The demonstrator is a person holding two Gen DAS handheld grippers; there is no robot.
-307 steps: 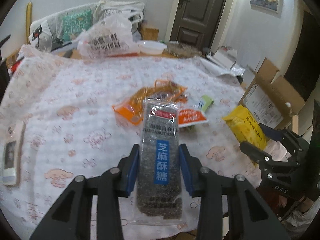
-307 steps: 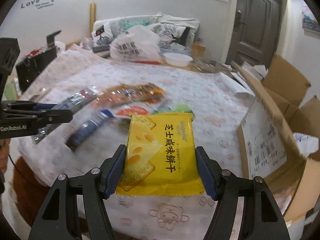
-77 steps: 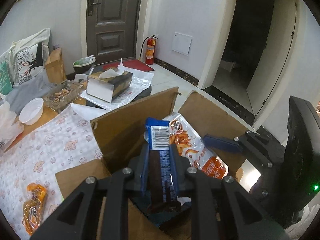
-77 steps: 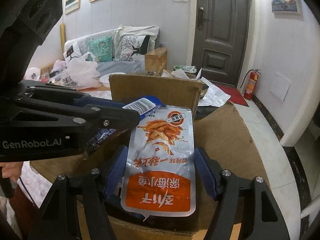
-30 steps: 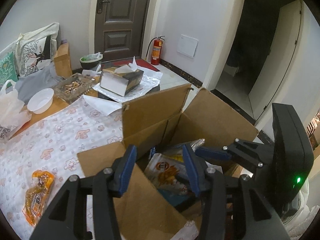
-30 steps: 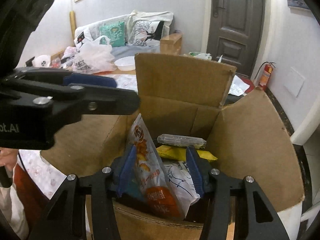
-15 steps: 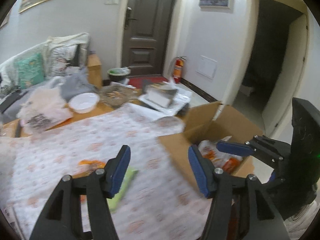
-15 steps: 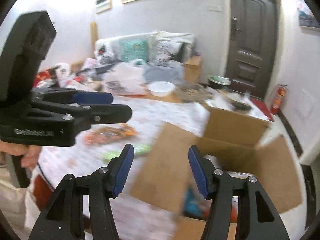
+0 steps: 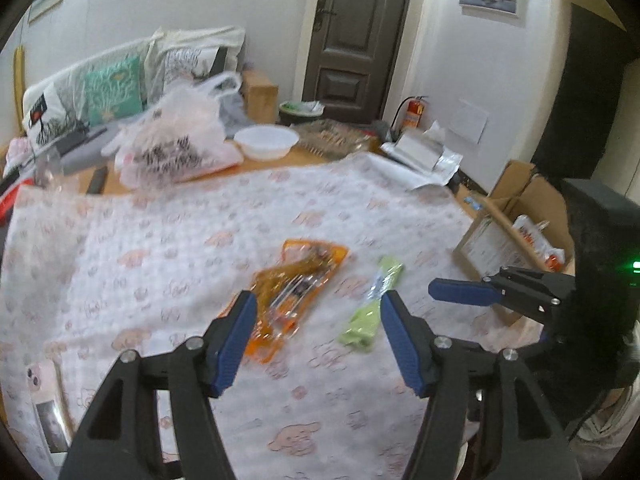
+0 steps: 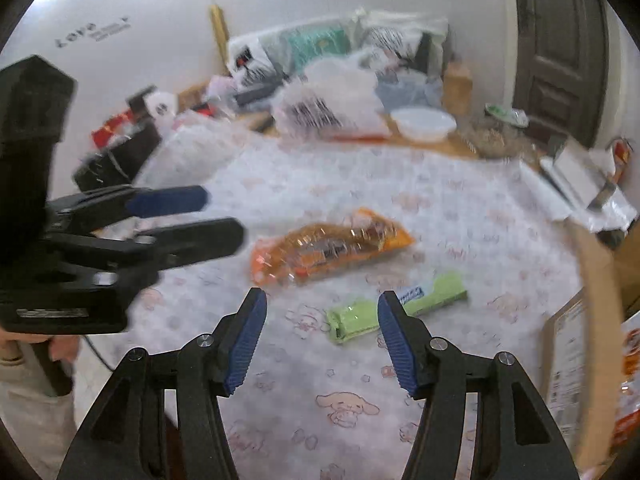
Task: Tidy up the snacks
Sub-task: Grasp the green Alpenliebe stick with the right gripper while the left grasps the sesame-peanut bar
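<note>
- Left gripper [image 9: 316, 334]: jaws apart and empty, having just been opening; it hangs above the table [image 9: 160, 240], over the near end of the orange snack pack [image 9: 296, 286].
- Right gripper [image 10: 320, 334]: jaws apart and empty, likewise just widened; the green snack bar [image 10: 396, 306] lies on the table beyond its tips.
- Orange snack pack and green snack bar lie side by side, apart, on the patterned cloth.
- Cardboard box [image 9: 516, 216]: stands at the table's right edge and holds snack packs.
</note>
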